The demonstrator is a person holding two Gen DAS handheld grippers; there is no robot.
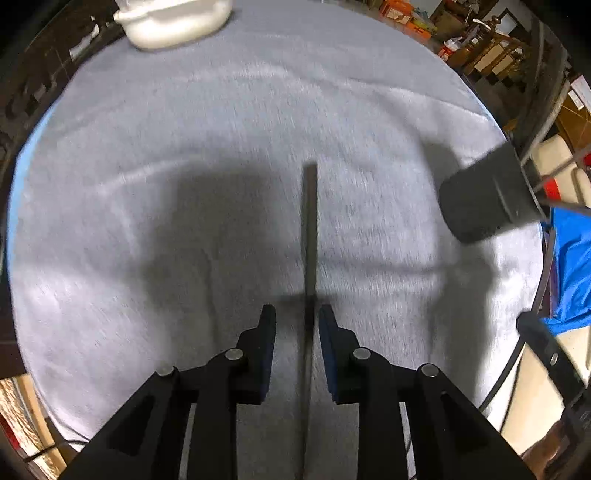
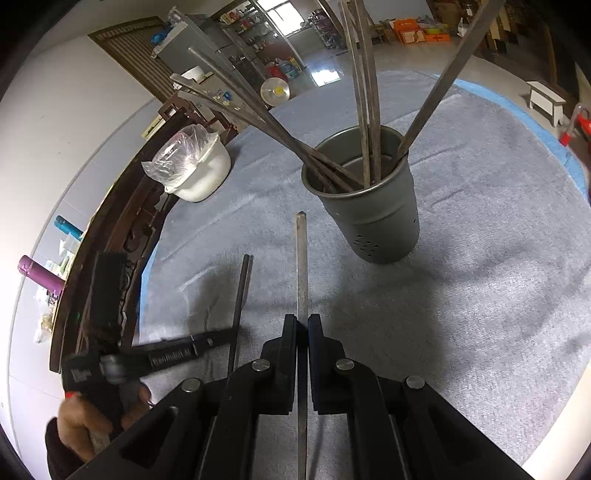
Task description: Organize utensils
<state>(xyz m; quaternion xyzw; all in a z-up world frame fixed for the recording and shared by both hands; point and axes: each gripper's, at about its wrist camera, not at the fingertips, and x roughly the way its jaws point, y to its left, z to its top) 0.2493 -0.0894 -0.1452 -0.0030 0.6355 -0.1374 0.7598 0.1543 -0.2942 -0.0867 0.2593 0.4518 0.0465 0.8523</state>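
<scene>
In the right wrist view my right gripper (image 2: 302, 320) is shut on a long metal chopstick (image 2: 301, 266) that points forward above the grey cloth (image 2: 480, 295). The grey metal holder (image 2: 373, 218) stands just ahead and right, with several metal chopsticks (image 2: 364, 92) leaning in it. My left gripper (image 2: 177, 354) shows at lower left beside another chopstick (image 2: 240, 295). In the left wrist view my left gripper (image 1: 297, 312) stands open around that dark chopstick (image 1: 309, 229), which runs between the fingers close to the right pad (image 1: 327, 332). The holder (image 1: 487, 199) is at the right edge.
A white pot (image 2: 201, 173) with a plastic bag over it sits at the cloth's far left edge; it also shows in the left wrist view (image 1: 173, 18). A dark wooden rail (image 2: 122, 236) runs along the left. Blue fabric (image 1: 572, 266) lies off the right edge.
</scene>
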